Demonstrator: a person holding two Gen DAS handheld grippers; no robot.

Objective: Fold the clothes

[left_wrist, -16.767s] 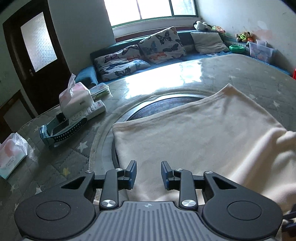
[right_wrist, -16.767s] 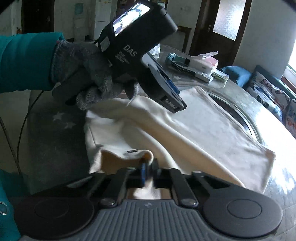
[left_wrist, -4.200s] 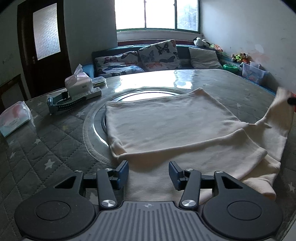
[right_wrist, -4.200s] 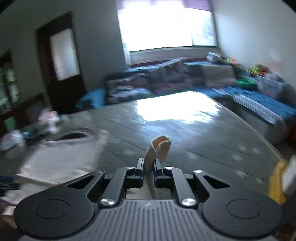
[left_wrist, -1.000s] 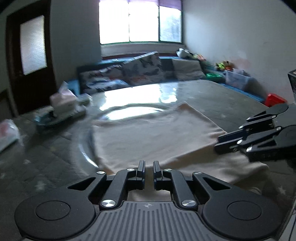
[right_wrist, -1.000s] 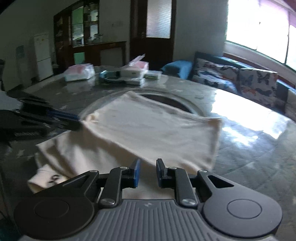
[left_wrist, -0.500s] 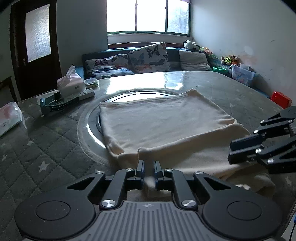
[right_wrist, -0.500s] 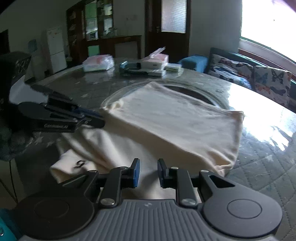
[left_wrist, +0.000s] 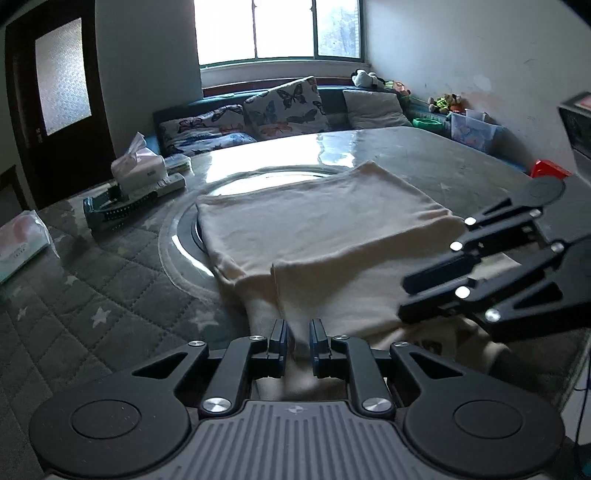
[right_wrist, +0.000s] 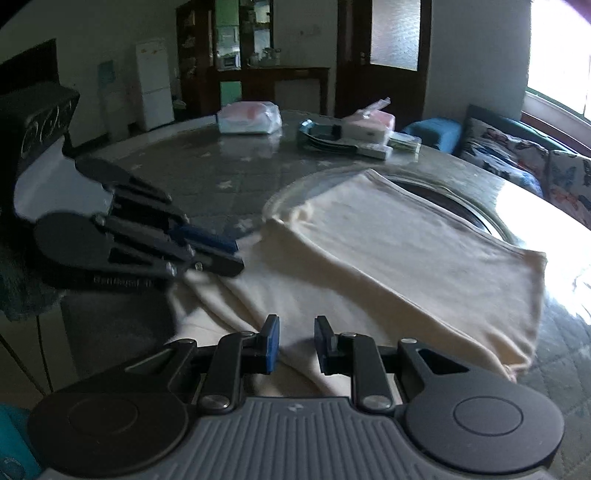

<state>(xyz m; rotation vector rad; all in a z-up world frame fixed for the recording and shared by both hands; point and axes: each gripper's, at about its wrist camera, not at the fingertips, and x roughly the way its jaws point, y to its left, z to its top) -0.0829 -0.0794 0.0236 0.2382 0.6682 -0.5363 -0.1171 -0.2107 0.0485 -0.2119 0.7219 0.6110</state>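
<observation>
The garment (left_wrist: 317,229) lies on the table (left_wrist: 92,295), tissue box (left_wrist: 138,168) behind its left.

Tabletop (left_wrist: 92,332): grey quilted cover with stars
Tissue box (left_wrist: 138,168): far left
Cushions (left_wrist: 284,107): butterfly print, under window (left_wrist: 277,29)
Fridge (right_wrist: 153,83): white, background

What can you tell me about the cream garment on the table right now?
The cream garment is soft, knit-looking fabric, partly folded: a flat rectangular layer lies over the round glass inset of the quilted table, with looser folds bunched at the near edge. A strip runs between the left claw fingers, which have just been opening. The right claw hovers over the near folds, slightly open.
</observation>
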